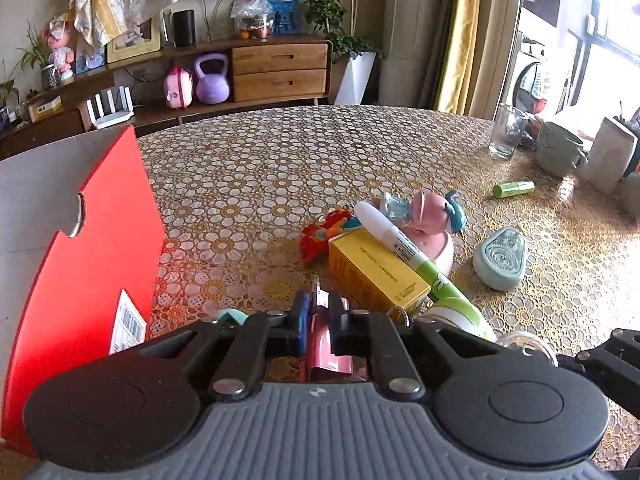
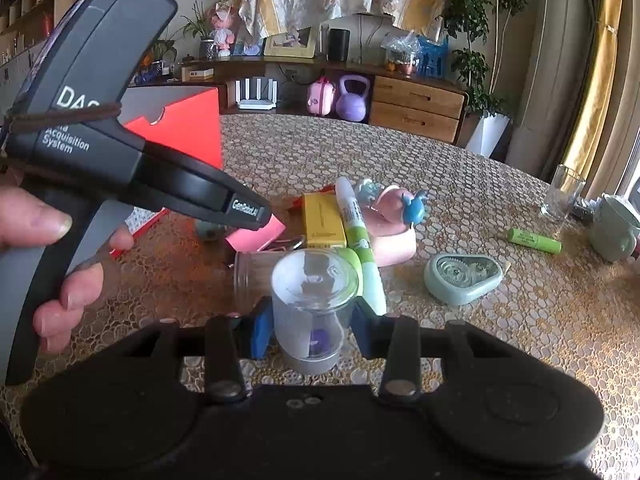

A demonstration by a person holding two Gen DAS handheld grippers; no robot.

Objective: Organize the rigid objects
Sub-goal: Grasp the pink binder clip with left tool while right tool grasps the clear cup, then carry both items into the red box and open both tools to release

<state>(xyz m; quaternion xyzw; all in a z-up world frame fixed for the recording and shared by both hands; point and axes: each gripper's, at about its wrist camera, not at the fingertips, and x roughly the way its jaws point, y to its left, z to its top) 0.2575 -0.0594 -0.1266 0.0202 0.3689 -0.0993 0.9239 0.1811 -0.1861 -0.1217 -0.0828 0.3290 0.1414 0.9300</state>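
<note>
My left gripper [image 1: 320, 320] is shut on a pink flat card-like object [image 1: 326, 344], low over the table beside the red box [image 1: 80, 260]; the same pink object shows in the right wrist view [image 2: 256, 236]. My right gripper [image 2: 310, 328] is shut on a clear plastic jar [image 2: 314, 296] near the table's front. Ahead lies a pile: a yellow box [image 1: 376, 272], a white and green marker [image 1: 404, 248], a pink toy with a blue bird [image 1: 436, 216] and a red toy [image 1: 320, 236].
A mint correction-tape dispenser [image 2: 464, 276], a green tube [image 2: 534, 241], a glass [image 2: 562, 194] and a green mug [image 2: 614, 228] stand to the right on the flowered tablecloth [image 1: 280, 168]. A wooden sideboard [image 1: 276, 72] runs behind the table.
</note>
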